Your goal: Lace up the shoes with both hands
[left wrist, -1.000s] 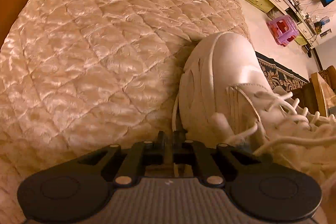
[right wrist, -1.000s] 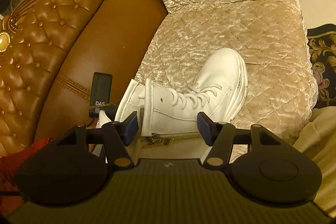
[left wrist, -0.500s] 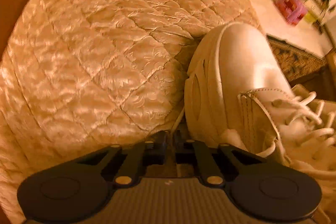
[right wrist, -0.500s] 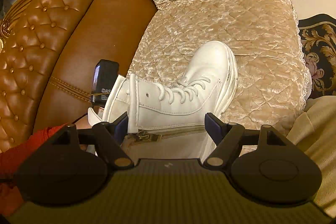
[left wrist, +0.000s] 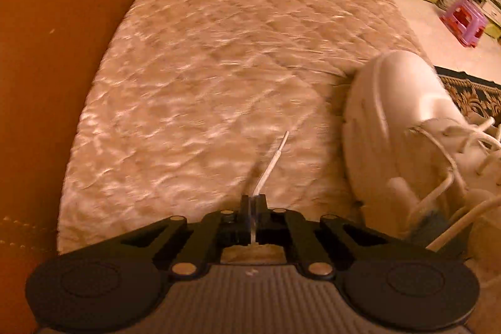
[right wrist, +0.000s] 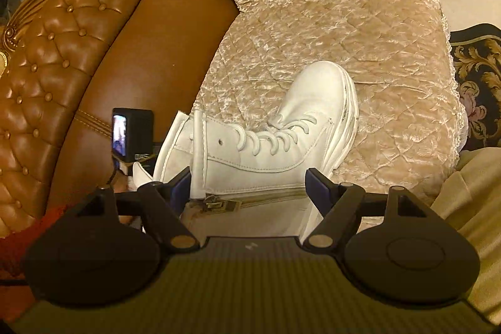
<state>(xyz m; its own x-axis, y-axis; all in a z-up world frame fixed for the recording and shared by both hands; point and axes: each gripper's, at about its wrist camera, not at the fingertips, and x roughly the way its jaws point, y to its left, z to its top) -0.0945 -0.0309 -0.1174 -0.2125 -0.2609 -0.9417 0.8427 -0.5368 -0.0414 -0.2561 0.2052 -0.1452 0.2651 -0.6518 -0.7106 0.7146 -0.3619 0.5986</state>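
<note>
Already lower eyelets of white boot laced; top eyelet empty. Left gripper clamped on lace end; right gripper wide open, empty.

White high-top boot lies on its side on the quilted sofa cover, toe away, side zip uppermost. Lower eyelets laced; top eyelet bare. One white lace end pulled clear.

**Boot half out of frame, quilt a blur**

Right of the left gripper, the white boot runs off the picture's edge; the quilted cover ahead is motion-smeared. The right gripper hides the boot's heel.
</note>
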